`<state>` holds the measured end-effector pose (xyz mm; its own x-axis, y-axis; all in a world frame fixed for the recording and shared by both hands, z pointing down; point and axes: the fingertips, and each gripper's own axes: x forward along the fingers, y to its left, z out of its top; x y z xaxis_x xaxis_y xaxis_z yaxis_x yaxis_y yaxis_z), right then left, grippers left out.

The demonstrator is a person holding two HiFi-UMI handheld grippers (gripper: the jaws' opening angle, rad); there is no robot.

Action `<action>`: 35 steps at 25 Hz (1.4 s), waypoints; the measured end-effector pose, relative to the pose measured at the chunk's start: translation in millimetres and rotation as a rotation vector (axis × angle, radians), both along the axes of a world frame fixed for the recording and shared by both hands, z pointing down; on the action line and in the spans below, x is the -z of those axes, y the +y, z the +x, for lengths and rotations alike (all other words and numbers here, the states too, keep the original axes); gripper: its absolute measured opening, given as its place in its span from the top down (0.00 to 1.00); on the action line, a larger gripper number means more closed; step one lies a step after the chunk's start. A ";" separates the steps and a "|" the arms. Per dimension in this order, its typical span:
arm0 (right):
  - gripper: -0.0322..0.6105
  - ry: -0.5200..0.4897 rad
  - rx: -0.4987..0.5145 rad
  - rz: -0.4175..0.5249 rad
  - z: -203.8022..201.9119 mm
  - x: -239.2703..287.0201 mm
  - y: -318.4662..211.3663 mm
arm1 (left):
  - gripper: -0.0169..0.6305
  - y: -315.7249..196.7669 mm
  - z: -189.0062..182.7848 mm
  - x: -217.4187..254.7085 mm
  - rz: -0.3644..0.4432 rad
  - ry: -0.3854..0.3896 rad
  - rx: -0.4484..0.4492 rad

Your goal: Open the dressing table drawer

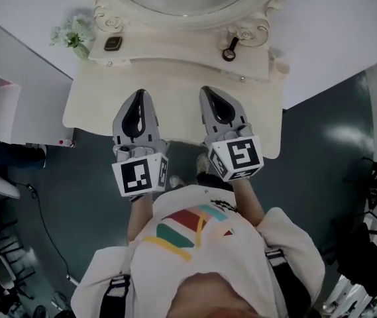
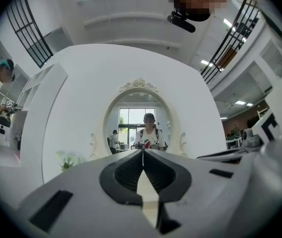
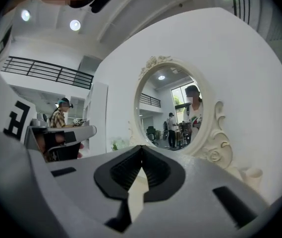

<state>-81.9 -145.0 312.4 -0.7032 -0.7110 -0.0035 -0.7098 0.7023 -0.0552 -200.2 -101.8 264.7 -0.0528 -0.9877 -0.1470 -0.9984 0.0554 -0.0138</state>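
Observation:
The cream dressing table [image 1: 95, 111] stands against a white wall, its oval mirror [image 1: 188, 5] at the top of the head view. Two small knobs [image 1: 108, 63] show on the front of its raised back shelf. The front below the tabletop's near edge is hidden from above. My left gripper [image 1: 140, 93] and right gripper [image 1: 208, 90] hover side by side over the tabletop, both shut and empty, pointing at the mirror. In the left gripper view the shut tips [image 2: 142, 150] face the mirror [image 2: 138, 128]. In the right gripper view the tips [image 3: 141, 147] point left of the mirror [image 3: 173, 110].
On the back shelf sit a small flower pot [image 1: 73, 33], a small dark box [image 1: 113, 43], a black ring-shaped item [image 1: 229, 53] and a white cup [image 1: 281, 66]. A white partition [image 1: 16, 58] stands at the left. A person in a plaid shirt [image 3: 59, 115] stands beyond it.

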 end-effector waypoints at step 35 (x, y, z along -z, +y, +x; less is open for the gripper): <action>0.95 0.067 -0.412 -0.076 119.1 -35.4 -97.0 | 0.96 -142.7 108.1 -8.8 -0.014 -0.017 -0.342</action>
